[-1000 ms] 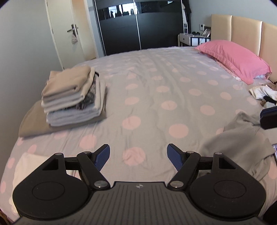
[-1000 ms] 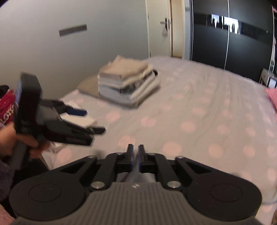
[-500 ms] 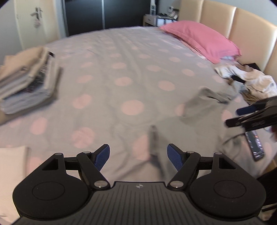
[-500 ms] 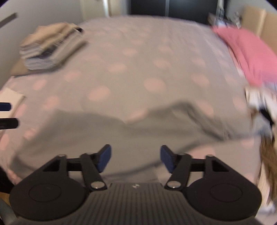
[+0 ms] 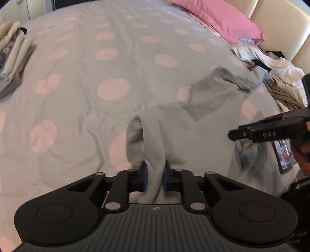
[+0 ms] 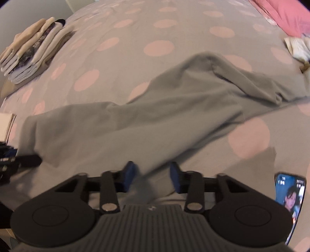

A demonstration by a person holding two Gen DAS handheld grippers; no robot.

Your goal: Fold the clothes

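Left gripper (image 5: 155, 175): bottom centre of its own view, pitched steeply down at the bed; blue pads pinched on a bunched fold of the grey garment (image 5: 186, 124), jaws closing, cloth squeezed between them.
Left gripper, seen from the right wrist view (image 6: 21, 160): black finger at the left edge, at the near-left corner of the garment; grip point not resolvable there.
Right gripper (image 6: 153, 177): bottom centre of its own view, tilted down; jaws part-way apart and closing, garment edge lying between the blue pads, contact with the pads not confirmed (motion blur).
Right gripper, seen from the left wrist view (image 5: 244, 133): enters from the right edge, fingers pointing left, just above the garment's right side; hand (image 5: 302, 153) partly visible behind it.
Grey garment: spread diagonally over the dotted bedspread (image 6: 155, 25), lower left to upper right of the right wrist view; rumpled ridge toward the upper right.
Folded stack (image 6: 31, 50): upper left, well apart from the garment.
Pink pillow (image 5: 219, 17): top right.
Unfolded pile (image 5: 275, 73): right edge, near the headboard (image 5: 281, 25).
Phone (image 6: 289, 193): lower right, screen lit, beside the garment.
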